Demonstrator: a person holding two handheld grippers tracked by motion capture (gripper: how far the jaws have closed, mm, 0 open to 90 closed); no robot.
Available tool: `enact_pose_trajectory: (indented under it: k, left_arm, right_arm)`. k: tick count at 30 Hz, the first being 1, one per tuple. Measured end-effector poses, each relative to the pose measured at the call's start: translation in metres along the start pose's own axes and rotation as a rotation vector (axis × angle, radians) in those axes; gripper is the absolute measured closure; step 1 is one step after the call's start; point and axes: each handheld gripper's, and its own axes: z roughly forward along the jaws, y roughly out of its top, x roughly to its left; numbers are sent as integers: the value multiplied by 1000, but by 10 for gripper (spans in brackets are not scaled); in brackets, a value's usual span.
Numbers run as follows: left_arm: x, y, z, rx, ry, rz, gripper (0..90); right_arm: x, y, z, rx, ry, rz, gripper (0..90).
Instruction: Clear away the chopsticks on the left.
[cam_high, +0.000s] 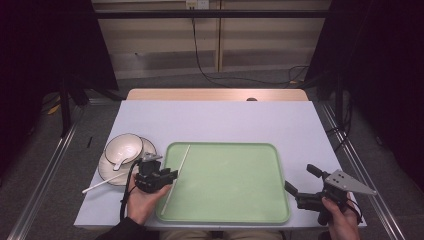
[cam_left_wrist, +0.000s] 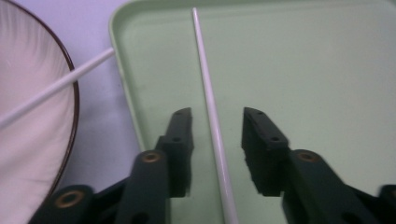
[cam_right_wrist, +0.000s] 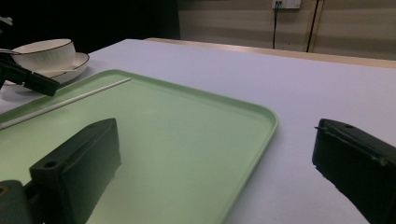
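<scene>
Pale lavender table (cam_high: 225, 120) first, then the green tray (cam_high: 235, 200), where we see a white chopstick (cam_high: 177, 172) lying along the left side. We judge it light, stiff and slippery, best pinched mid-shaft. Our left gripper (cam_left_wrist: 215, 140) points down over it, jaws released either side, not pressing. Our right gripper (cam_high: 300, 182) rests beside the tray, spread wide, holding nothing.

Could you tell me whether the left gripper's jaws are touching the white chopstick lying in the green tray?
Apart. The left gripper view shows the chopstick lying between the left gripper's open jaws with tray visible either side.
</scene>
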Motion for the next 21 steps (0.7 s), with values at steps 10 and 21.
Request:
enact_pose_trajectory:
  k: [10, 21]
  left_arm:
    - [-1, -8, -10, -75, -30, 140, 329]
    - [19, -25, -39, -161, -58, 290, 204]
  right_arm:
    - [0, 0, 0, -2, 0, -1, 7]
    - [1, 0, 0, -2, -2, -1, 8]
